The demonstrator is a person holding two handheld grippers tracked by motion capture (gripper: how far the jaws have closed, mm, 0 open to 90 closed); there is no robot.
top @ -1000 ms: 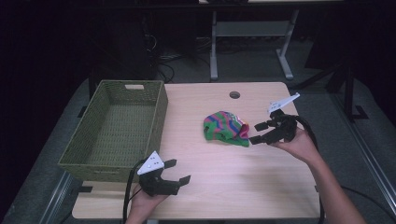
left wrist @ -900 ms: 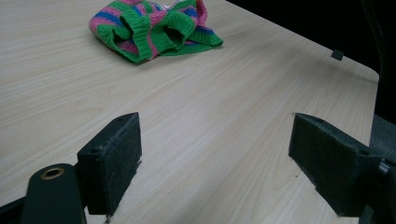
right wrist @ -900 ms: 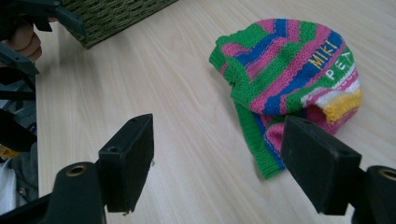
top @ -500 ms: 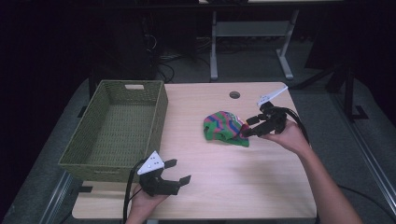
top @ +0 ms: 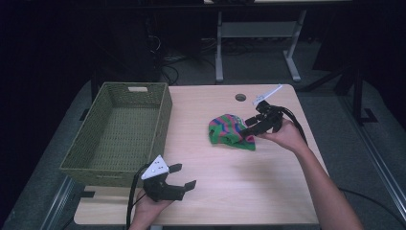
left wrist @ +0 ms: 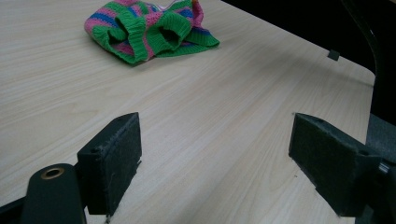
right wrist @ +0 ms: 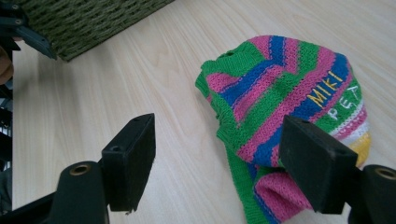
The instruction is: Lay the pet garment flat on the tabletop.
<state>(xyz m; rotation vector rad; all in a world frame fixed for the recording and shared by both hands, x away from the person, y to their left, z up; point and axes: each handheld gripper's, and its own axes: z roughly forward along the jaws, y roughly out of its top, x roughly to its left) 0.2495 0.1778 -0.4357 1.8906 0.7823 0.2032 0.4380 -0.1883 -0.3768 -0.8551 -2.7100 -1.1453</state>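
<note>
Striped knit [right wrist: 285, 98] reads "MIKI", then seemingly "PET".

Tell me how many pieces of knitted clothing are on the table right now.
1: a striped knit garment lies crumpled right of the table's middle, just off the right gripper's open jaws. The green basket at the left looks empty.

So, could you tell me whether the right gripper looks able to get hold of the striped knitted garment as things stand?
Probably yes. The right gripper stands open at the edge of the striped knitted garment, one jaw already over the knit, and nothing lies between them on the table.
</note>
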